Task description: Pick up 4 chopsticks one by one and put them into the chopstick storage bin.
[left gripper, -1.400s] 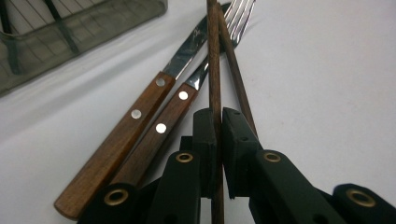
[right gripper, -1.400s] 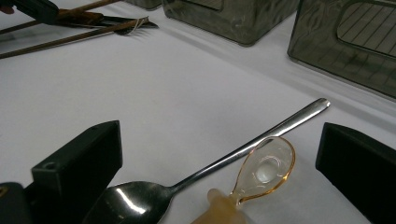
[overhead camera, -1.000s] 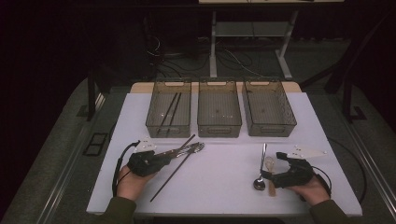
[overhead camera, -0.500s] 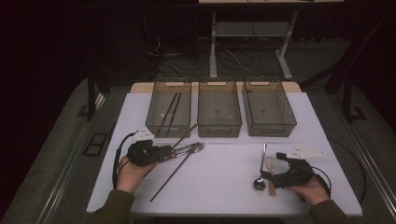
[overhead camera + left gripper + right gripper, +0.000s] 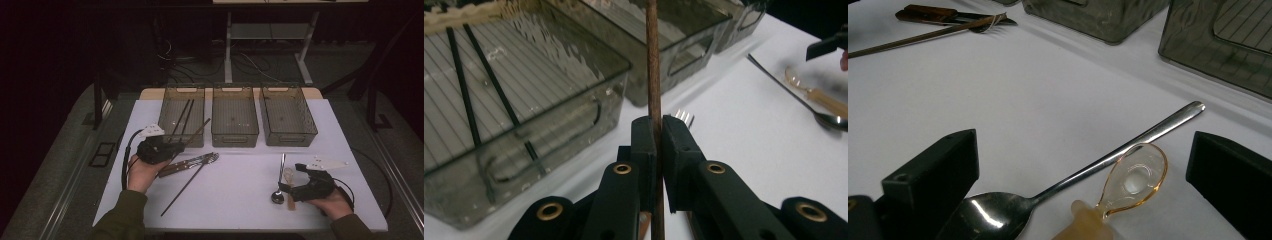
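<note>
My left gripper (image 5: 656,137) is clamping a thin brown chopstick (image 5: 653,60) partway along its length. It is looking light, stiff and smooth, so I am judging it liable to pivot. My right gripper (image 5: 1083,165) is standing wide open, holding nothing.

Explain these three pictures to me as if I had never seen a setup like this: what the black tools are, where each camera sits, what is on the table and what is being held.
A person sits at a white table with a hand-held gripper in each hand, a black tool with two jaws. The high view looks down from above. The other two views come from cameras riding on the grippers.

The left hand-held gripper is shut on a brown chopstick, raised near the left bin, which already holds two dark chopsticks. Two more bins stand beside it.

The right hand-held gripper is open, its jaws on either side of a metal spoon and an amber plastic spoon. A fork and another chopstick lie on the table.
</note>
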Motion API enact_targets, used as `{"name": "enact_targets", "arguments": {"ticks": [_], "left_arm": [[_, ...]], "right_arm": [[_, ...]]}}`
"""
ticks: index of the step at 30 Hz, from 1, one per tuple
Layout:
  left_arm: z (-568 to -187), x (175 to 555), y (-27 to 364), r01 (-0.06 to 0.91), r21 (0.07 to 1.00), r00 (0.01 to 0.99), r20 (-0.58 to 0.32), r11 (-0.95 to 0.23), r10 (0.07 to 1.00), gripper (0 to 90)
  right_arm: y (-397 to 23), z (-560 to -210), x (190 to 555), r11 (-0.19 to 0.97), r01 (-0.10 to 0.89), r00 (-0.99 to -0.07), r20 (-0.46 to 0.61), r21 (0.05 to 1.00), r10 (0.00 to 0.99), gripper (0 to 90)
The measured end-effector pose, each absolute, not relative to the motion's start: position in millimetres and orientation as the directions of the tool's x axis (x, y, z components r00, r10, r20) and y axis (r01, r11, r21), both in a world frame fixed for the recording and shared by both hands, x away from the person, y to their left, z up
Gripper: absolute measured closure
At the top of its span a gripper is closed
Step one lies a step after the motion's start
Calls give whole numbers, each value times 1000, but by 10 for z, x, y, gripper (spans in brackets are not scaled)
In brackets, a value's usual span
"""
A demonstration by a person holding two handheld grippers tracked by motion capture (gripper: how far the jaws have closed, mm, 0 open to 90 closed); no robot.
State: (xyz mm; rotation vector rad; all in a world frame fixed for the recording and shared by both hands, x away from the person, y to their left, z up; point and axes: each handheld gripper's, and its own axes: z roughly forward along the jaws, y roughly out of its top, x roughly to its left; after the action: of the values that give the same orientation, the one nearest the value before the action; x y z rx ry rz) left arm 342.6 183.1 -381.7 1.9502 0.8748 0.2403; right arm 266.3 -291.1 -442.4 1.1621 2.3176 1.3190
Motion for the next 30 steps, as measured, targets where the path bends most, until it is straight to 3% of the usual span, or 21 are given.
{"name": "enact_targets", "arguments": {"ticks": [30], "left_arm": [[-3444,4267,1687,442,867,684,-161,-229,712,844]], "right_arm": [[-2923,-4419,2663,267,523,-655,181,809,734,2]]}}
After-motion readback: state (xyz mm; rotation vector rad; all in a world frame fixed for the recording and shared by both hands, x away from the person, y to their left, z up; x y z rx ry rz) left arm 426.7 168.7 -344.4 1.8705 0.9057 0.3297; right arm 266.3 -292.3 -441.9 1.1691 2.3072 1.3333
